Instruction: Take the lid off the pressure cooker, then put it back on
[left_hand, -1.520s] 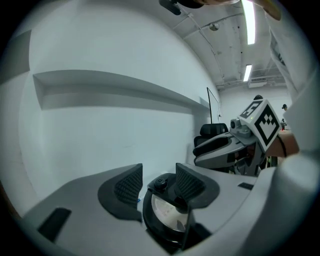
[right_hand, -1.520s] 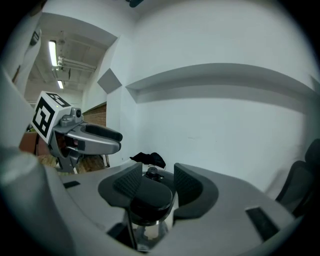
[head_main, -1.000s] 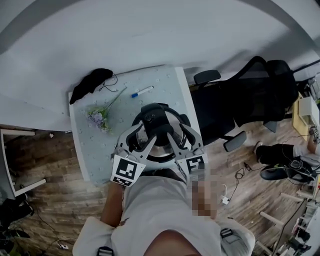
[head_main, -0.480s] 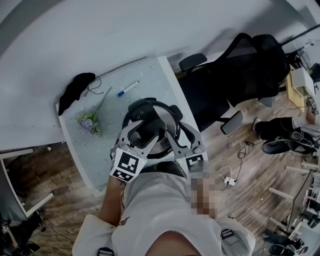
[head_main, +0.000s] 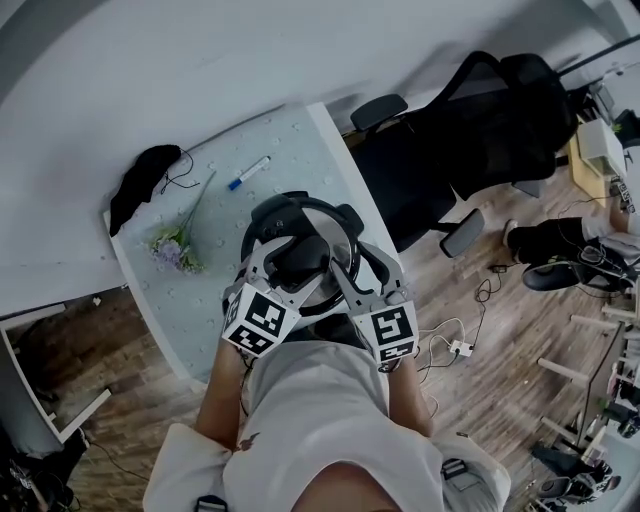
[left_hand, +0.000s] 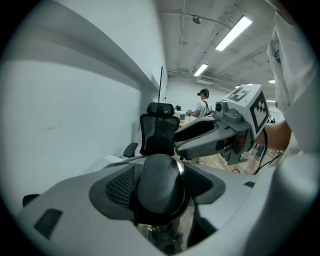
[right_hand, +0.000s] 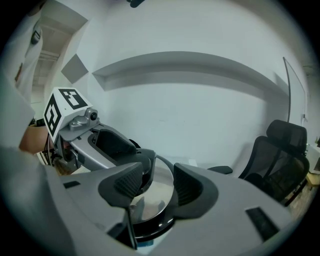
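Both grippers meet at the pressure cooker (head_main: 262, 222). Left gripper (head_main: 293, 263): jaws clamped on the lid's black handle (left_hand: 159, 192), 1 pad on each side. Right gripper (right_hand: 159, 184): jaws at a narrow gap with nothing between the pads; I read the shiny lid (right_hand: 150, 199) through that gap. The cooker stands at the near edge of the tabletop (head_main: 190, 310), toward the right corner, lid on. Outward: pen (head_main: 248, 172) near the far edge, flower sprig (head_main: 175, 245) by the left edge, black cloth (head_main: 140, 185) at the far-left corner.

Office/lab space: black desk chairs (head_main: 470, 130), strip ceiling lights (left_hand: 231, 34), wood floor (head_main: 480, 350) with loose cables (head_main: 455, 345), person at far desk (left_hand: 203, 105).
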